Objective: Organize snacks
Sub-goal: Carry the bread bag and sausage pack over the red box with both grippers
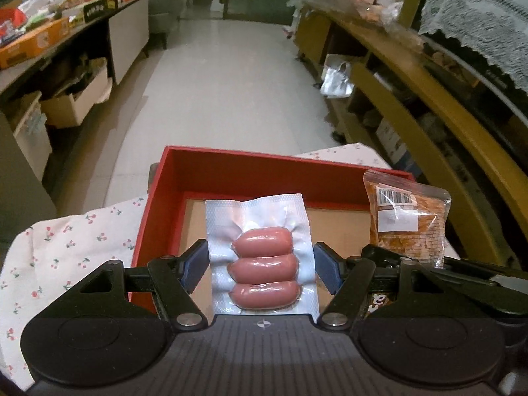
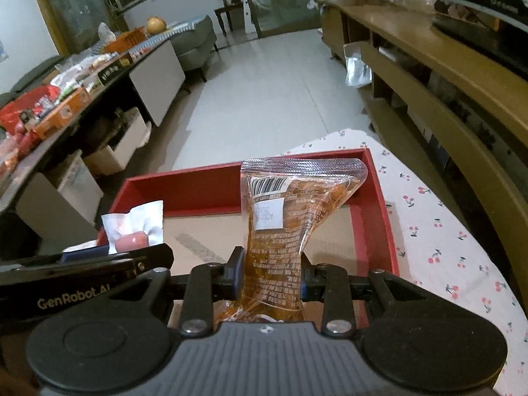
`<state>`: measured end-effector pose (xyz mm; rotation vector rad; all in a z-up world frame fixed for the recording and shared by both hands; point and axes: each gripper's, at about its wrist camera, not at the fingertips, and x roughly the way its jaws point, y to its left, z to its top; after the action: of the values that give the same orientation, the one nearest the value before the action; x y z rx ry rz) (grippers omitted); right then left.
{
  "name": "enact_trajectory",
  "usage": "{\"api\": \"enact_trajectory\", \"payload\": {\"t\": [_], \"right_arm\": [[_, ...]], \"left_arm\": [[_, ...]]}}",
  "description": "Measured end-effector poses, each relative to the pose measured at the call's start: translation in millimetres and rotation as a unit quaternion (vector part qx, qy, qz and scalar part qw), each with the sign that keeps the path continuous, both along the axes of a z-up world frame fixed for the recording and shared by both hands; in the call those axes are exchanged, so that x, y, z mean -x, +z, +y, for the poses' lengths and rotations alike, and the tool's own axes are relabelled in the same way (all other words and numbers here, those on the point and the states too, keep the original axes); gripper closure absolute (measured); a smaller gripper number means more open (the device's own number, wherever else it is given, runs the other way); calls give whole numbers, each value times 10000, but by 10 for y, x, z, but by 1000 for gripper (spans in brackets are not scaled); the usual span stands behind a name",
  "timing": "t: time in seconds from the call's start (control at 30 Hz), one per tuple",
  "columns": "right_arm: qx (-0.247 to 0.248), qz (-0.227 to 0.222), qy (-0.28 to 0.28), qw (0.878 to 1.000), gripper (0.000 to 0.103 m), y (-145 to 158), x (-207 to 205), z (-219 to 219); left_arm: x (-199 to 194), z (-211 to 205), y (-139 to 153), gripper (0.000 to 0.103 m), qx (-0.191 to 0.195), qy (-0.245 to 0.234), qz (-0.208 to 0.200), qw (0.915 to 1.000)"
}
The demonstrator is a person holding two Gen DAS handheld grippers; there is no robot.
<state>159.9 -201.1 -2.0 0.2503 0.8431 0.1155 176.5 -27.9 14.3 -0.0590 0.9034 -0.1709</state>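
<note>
My left gripper is shut on a white vacuum pack of three pink sausages and holds it over the red box. My right gripper is shut on a clear pouch of orange-brown snack, squeezed at its waist, upright over the same red box. The pouch shows in the left wrist view at the right. The sausage pack shows in the right wrist view at the left. The box has a brown cardboard floor.
The box sits on a white cherry-print cloth. A long table with snack boxes and bags runs along the left, with white storage boxes under it. A wooden shelf unit lines the right. Pale tiled floor lies ahead.
</note>
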Motion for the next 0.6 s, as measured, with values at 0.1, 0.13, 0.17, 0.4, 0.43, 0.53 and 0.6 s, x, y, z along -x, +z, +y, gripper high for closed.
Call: {"api": "enact_trajectory", "payload": {"t": [0.1, 0.13, 0.17, 0.4, 0.43, 0.53, 0.6], "right_arm": [[55, 108, 20, 9999, 59, -124, -110, 8], [62, 155, 33, 9999, 59, -171, -141, 11], [63, 185, 47, 9998, 59, -209, -159, 8], [208, 384, 147, 9989, 58, -415, -263, 76], [230, 388, 142, 9989, 58, -428, -263, 78], [293, 402, 134, 9987, 56, -454, -265, 84], [325, 432, 137, 9984, 56, -474, -270, 92]], "left_arm": [[-84, -7, -106, 29, -62, 54, 102, 9999], [-103, -7, -142, 29, -94, 68, 140, 9998], [-115, -4, -167, 29, -114, 89, 167, 9998], [-155, 3, -343, 28, -283, 137, 375, 9988], [-148, -9, -345, 28, -333, 122, 354, 9987], [-141, -14, -362, 28, -324, 103, 418, 9985], [-139, -19, -371, 28, -314, 89, 454, 9984]]}}
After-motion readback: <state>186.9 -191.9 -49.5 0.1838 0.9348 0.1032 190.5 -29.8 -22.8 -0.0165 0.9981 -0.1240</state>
